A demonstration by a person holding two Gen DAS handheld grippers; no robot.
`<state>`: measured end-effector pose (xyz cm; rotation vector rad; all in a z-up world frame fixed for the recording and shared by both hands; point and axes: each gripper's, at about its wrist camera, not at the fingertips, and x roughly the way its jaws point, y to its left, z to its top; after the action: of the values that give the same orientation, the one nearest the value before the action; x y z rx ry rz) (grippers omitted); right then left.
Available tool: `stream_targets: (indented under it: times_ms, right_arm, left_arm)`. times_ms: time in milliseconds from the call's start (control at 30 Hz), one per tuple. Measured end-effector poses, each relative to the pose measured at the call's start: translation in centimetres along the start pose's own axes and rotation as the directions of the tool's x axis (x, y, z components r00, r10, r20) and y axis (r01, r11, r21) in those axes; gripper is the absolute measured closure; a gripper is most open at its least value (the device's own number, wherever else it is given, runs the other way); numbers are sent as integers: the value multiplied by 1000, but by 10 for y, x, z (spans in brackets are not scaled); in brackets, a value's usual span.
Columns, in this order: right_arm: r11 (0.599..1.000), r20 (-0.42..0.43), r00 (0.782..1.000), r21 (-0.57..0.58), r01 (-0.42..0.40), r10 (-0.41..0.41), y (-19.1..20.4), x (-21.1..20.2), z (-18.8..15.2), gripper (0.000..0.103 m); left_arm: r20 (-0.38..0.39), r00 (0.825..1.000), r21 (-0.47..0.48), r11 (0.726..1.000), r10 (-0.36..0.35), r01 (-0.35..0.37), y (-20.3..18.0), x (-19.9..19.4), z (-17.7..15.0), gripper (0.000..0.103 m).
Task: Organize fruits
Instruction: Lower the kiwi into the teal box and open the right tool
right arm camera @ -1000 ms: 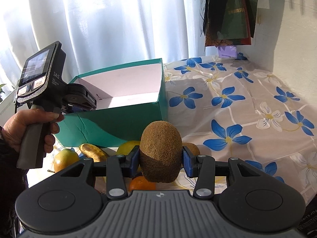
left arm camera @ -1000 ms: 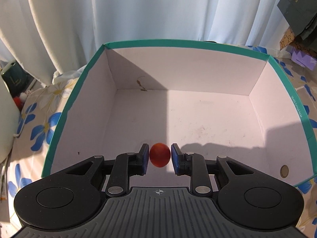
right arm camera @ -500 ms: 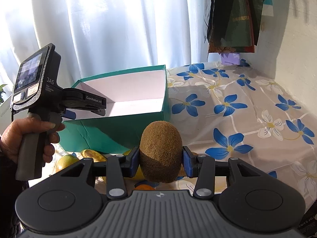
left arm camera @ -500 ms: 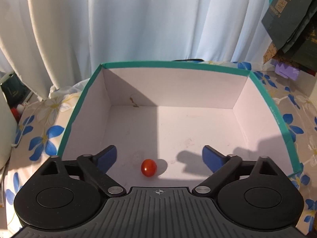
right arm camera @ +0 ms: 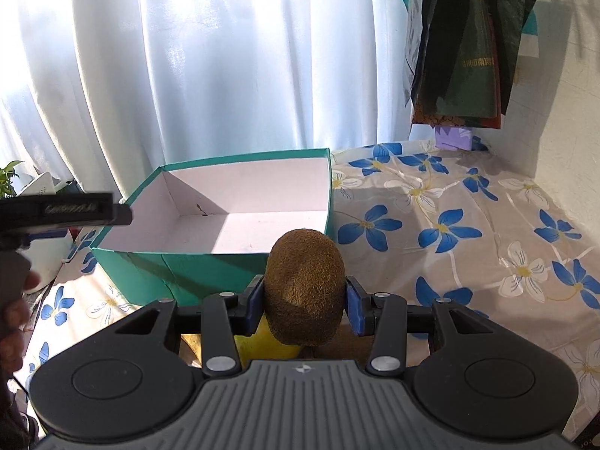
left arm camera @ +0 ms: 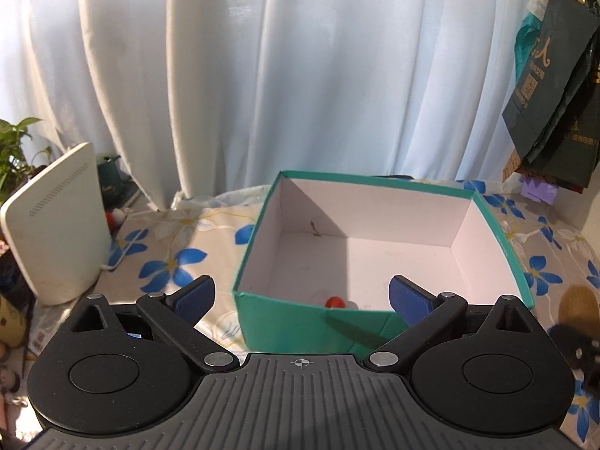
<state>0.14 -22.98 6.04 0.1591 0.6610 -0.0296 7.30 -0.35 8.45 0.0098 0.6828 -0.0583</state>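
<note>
While I hold both tools before the box, this is how things stand.

Left hand-held gripper [left arm camera: 302, 296]: spread wide, nothing between my blue pads [left arm camera: 195, 297]; it hangs short of the box's near wall.
Right hand-held gripper [right arm camera: 303, 302]: closed firmly on the kiwi [right arm camera: 304, 285], which stands upright between the pads, its top above them.
Tomato [left arm camera: 335, 302]: small and red, lying on the box floor close behind the near wall, only its top showing over the rim.
Box [left arm camera: 311, 324]: teal outside, pale inside, open at the top, resting on the flowered cloth [right arm camera: 450, 225]; it lies ahead and to the left of the kiwi in my right view.
Other fruit: something yellow [right arm camera: 262, 345] sits beneath the kiwi, mostly hidden.
Left tool in right view: its dark body [right arm camera: 63, 212] reaches in from the left edge, near the box's left corner.
Surroundings: a white curtain [left arm camera: 300, 75] behind the box; dark bags [left arm camera: 551, 105] hanging at right; a white device [left arm camera: 56, 221] standing at left.
</note>
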Motion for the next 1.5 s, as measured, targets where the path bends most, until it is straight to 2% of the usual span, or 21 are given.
stream_targets:
  times_ms: [200, 433, 600, 767, 967, 1200, 1233, 1333, 1367, 1433, 1500]
  right_arm:
    - [998, 24, 999, -39, -39, 40, 11, 14, 19, 60]
    - [995, 31, 997, -81, -65, 67, 26, 46, 44, 60]
    - [996, -29, 998, -78, -53, 51, 29, 100, 53, 60]
    - [997, -134, 991, -70, -36, 27, 28, 142, 44, 60]
    - [986, -145, 989, -170, -4, -21, 43, 152, 41, 59]
    - [983, -160, 987, -180, -20, -9, 41, 155, 45, 57]
    - [985, -155, 988, -170, -33, 6, 40, 153, 47, 56]
    - [988, -87, 995, -143, -51, 39, 38, 130, 52, 41]
    - [989, -53, 997, -139, -59, 52, 37, 119, 54, 30]
    - [989, 21, 997, -130, -73, 76, 33, 91, 54, 16]
    - [988, 69, 992, -121, -98, 107, 27, 63, 49, 12]
  left_arm:
    - [-42, 999, -12, 999, -32, 32, 12, -13, -18, 1]
    - [7, 999, -13, 999, -40, 40, 18, -32, -27, 1]
    - [-27, 999, -17, 1000, -21, 21, 21, -30, -32, 1]
    - [-43, 999, -25, 1000, -3, 2, 25, -29, -39, 1]
    - [-74, 997, -68, 997, 30, -35, 36, -27, -43, 1]
    - [-96, 995, -83, 996, 38, -46, 41, -24, -45, 1]
    - [-99, 994, -81, 996, 38, -46, 41, -24, -46, 1]
    - [-104, 994, -51, 998, 18, -24, 39, -22, -48, 1]
    - [-107, 994, -33, 999, 6, -9, 38, -21, -50, 1]
    - [-111, 993, 19, 999, -29, 31, 32, -21, -56, 1]
    - [-124, 990, 77, 994, -71, 81, 24, -21, -64, 1]
